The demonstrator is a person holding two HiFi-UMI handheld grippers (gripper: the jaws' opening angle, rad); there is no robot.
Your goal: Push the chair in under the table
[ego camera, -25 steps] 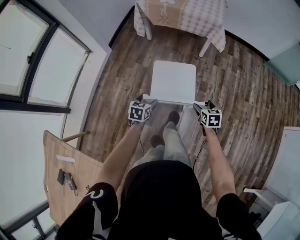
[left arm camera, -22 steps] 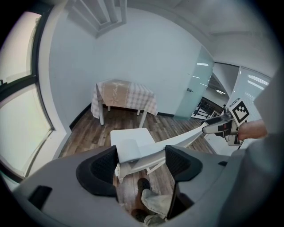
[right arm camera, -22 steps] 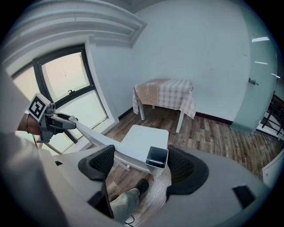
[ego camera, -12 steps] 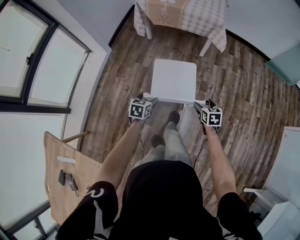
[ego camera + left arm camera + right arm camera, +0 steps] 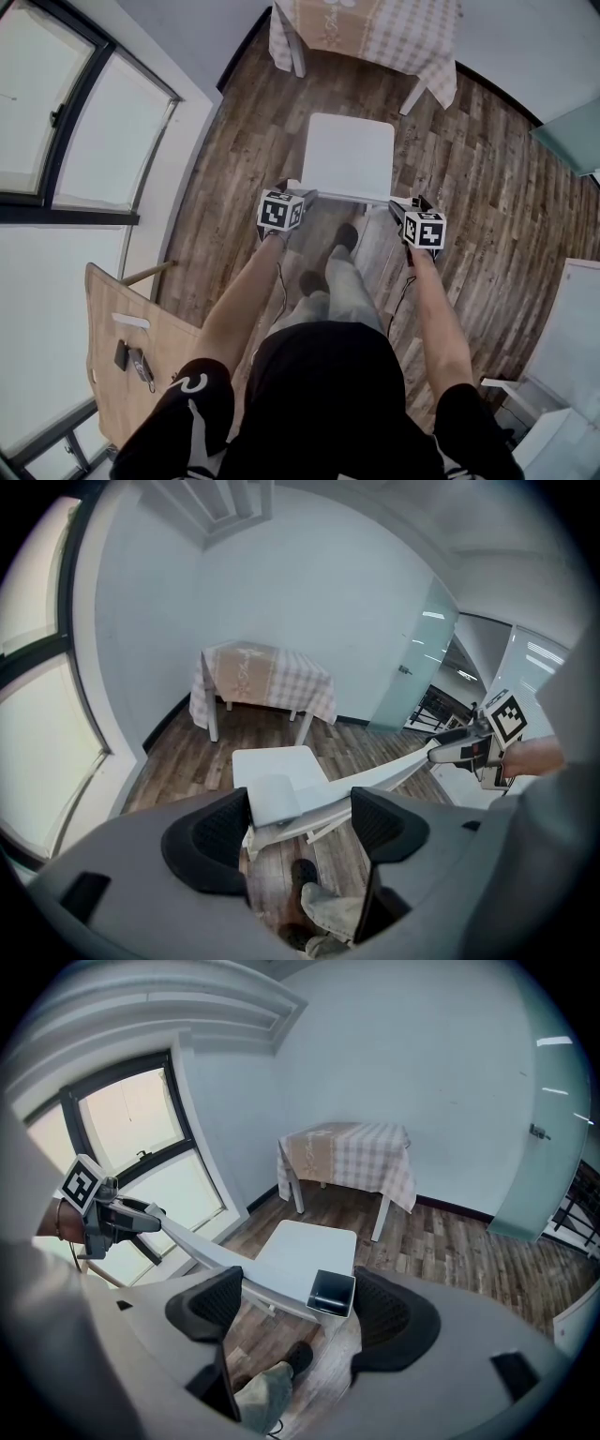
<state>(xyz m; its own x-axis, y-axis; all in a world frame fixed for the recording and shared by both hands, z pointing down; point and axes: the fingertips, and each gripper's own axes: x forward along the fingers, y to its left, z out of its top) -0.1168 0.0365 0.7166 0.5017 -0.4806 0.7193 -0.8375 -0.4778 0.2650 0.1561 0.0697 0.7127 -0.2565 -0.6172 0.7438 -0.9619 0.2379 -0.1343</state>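
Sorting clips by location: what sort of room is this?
Probably a plain office-type room: wood-plank floor, a cloth-covered table with a white chair, and a frosted glass door.

Chair (image 5: 349, 157): white, smooth, matt; painted wood or plastic, cannot tell which. Floor (image 5: 234, 169): grey-brown wood-look planks, strong grain, low sheen. Tablecloth (image 5: 375, 28): woven cloth, beige-and-white check, matt, hanging soft at the edges. Table legs (image 5: 296, 58): white, smooth. Left gripper (image 5: 300, 822) and right gripper (image 5: 292, 1307): grey matt plastic shells; pads (image 5: 220, 841) black, finely textured, rubbery look. Board (image 5: 131, 319) at lower left: pale wood, smooth. Door panel (image 5: 553, 1101): frosted glass, faint gloss. Trousers (image 5: 347, 281): grey cloth.
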